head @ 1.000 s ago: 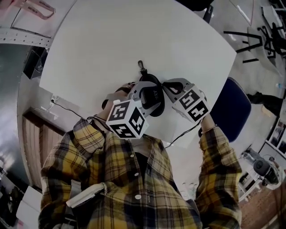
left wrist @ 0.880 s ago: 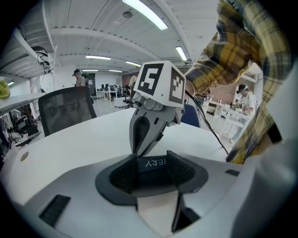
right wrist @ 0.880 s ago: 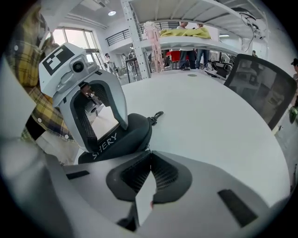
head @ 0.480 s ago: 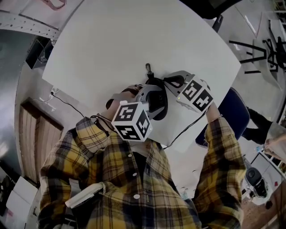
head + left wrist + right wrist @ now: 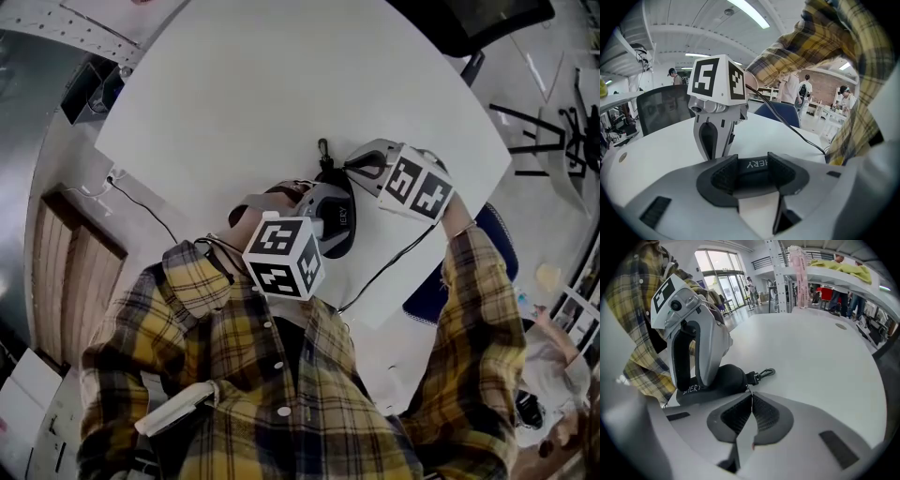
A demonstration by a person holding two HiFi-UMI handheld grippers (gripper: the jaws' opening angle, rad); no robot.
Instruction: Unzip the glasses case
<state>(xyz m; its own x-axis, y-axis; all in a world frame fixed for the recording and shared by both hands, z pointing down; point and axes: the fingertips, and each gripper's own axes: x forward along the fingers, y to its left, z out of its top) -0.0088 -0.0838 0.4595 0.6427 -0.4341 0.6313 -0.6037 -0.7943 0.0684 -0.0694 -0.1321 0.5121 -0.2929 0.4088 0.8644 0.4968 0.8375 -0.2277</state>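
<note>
Here, on white table point(image 5: 281, 94), left gripper point(image 5: 752, 169) clamps glasses case point(image 5: 726, 377); right gripper point(image 5: 751, 400) closed

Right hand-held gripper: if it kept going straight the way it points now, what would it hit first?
The glasses case, at its end by the clip, just ahead of the right hand-held gripper, whose jaws are shut. Depth is unclear; it may already touch.

Two hand-held grippers point(image 5: 753, 170) point(image 5: 751, 403) – one glasses case point(image 5: 724, 378) – one table point(image 5: 281, 94).
</note>
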